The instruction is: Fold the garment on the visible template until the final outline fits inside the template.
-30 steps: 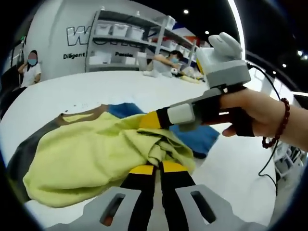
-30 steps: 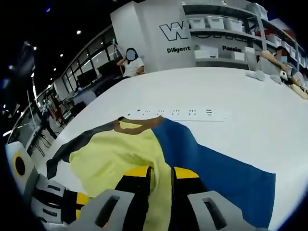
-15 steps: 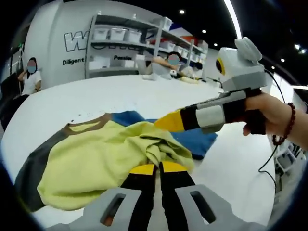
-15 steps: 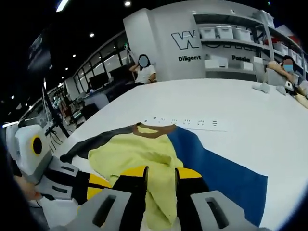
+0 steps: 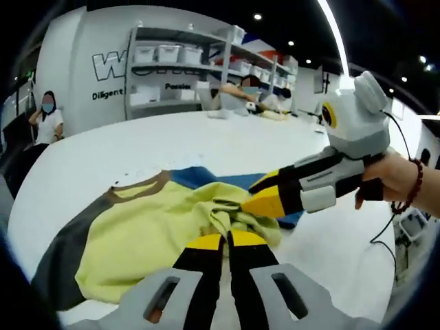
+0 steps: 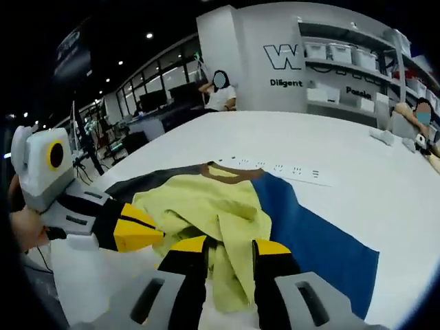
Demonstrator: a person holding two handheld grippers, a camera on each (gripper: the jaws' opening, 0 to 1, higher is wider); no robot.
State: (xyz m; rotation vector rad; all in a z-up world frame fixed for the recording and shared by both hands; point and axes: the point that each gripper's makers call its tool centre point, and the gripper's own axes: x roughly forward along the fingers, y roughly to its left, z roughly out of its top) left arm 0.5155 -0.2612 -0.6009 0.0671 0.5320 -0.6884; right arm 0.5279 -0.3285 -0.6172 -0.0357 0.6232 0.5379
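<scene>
1 yellow garment (image 5: 151,234) is gripped by 2 claws on the white table (image 5: 227,137).
Left claw (image 5: 218,240) is clamped on bunched fabric; right claw (image 6: 221,246) is pinched on a fold over 1 blue template (image 6: 323,240).

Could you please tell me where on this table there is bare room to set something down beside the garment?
The white table is bare beyond the garment's collar, past the printed strip, towards the shelves. It is also bare right of the blue template. It is crowded at the near edge, where both grippers, left gripper and right gripper, bunch the yellow garment.
</scene>
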